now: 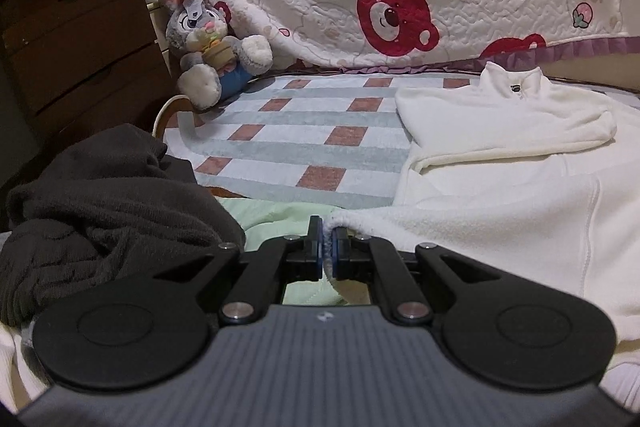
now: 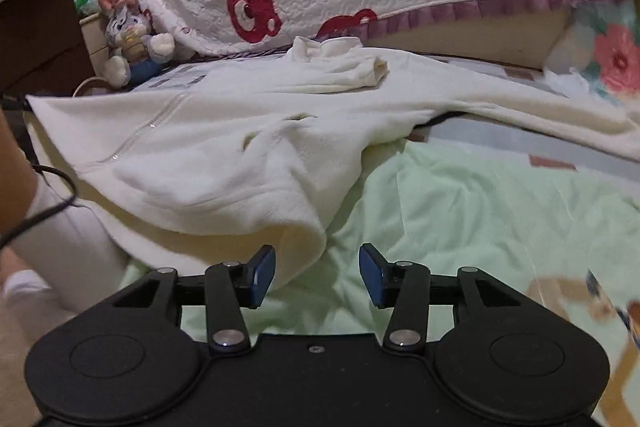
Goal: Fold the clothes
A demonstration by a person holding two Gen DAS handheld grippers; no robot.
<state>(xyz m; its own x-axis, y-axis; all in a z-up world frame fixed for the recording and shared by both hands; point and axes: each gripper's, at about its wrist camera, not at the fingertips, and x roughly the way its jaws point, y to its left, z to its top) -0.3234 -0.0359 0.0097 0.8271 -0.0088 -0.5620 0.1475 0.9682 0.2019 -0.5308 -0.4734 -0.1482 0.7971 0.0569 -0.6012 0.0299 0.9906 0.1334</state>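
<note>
Collar pointing away, fleece [image 1: 500, 163] lengthwise.

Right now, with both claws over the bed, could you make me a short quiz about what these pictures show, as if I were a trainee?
1. True or false: the left claw is shut on an edge of the white fleece top.
2. Which best describes the right claw? A) shut on a sock B) open, holding nothing C) gripping the plush rabbit
3. Fill in: the pile beside the left claw, on its left, is a ____ garment.

Key
1. True: white fleece is pinched between its blue pads.
2. B: its pads stand apart, near the top's hem, over the green sheet.
3. Dark (brownish-black), crumpled and unfolded.
</note>
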